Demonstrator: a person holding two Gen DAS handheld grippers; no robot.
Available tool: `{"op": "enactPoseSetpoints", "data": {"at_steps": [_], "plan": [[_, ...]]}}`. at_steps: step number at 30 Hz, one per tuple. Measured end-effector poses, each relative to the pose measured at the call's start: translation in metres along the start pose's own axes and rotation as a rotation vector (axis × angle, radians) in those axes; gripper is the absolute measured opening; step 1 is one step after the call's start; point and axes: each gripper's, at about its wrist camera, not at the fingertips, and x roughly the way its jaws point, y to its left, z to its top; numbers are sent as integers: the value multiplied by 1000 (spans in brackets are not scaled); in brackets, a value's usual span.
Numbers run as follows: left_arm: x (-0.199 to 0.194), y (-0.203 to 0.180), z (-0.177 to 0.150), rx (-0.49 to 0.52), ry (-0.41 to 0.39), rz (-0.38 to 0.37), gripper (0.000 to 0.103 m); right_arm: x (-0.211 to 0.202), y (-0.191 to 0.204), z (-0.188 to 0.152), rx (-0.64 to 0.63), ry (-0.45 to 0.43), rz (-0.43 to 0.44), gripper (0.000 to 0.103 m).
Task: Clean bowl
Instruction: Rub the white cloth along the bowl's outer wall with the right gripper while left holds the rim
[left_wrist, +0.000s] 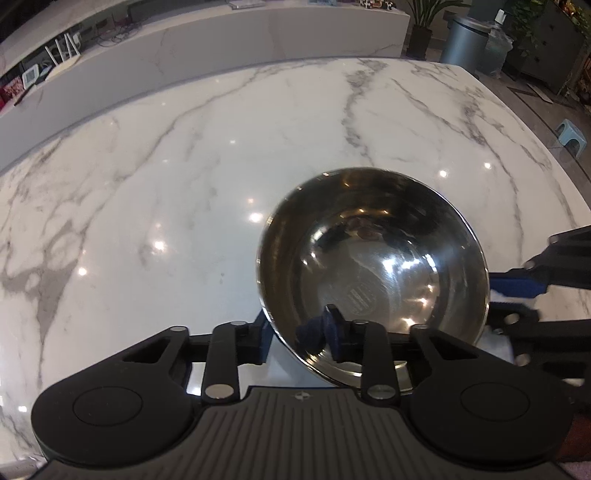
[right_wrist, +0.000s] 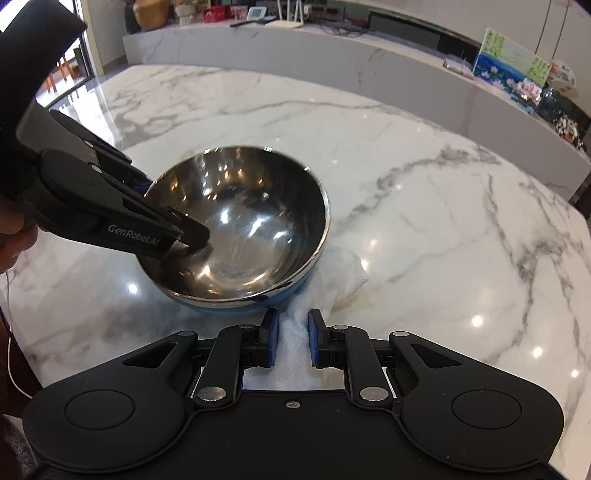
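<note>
A steel bowl (left_wrist: 388, 258) with a blue outer shell sits on the marble table (left_wrist: 147, 184). My left gripper (left_wrist: 299, 332) is shut on its near wall, one finger inside and the other outside. In the right wrist view the bowl (right_wrist: 251, 221) is in the middle, and the left gripper (right_wrist: 170, 214) clamps its left rim. My right gripper (right_wrist: 290, 332) is shut on a white paper towel (right_wrist: 343, 277), which lies against the bowl's outer side and partly under it. In the left wrist view the right gripper (left_wrist: 513, 299) and the towel (left_wrist: 496, 345) show at the bowl's right side.
A long marble counter (right_wrist: 332, 48) with small items runs behind the table (right_wrist: 443, 221). A grey bin (left_wrist: 465, 40), a potted plant (left_wrist: 424, 22) and a blue stool (left_wrist: 570, 134) stand on the floor past the table's far right edge. A hand (right_wrist: 14, 236) shows at the left.
</note>
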Motion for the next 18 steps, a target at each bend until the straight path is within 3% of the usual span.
{"op": "enactPoseSetpoints", "data": {"at_steps": [7, 18], "plan": [[-1, -1, 1, -8, -22, 38, 20, -10, -8, 2, 15, -47, -11, 15], [0, -1, 1, -11, -17, 34, 20, 7, 2, -3, -43, 44, 15, 15]]}}
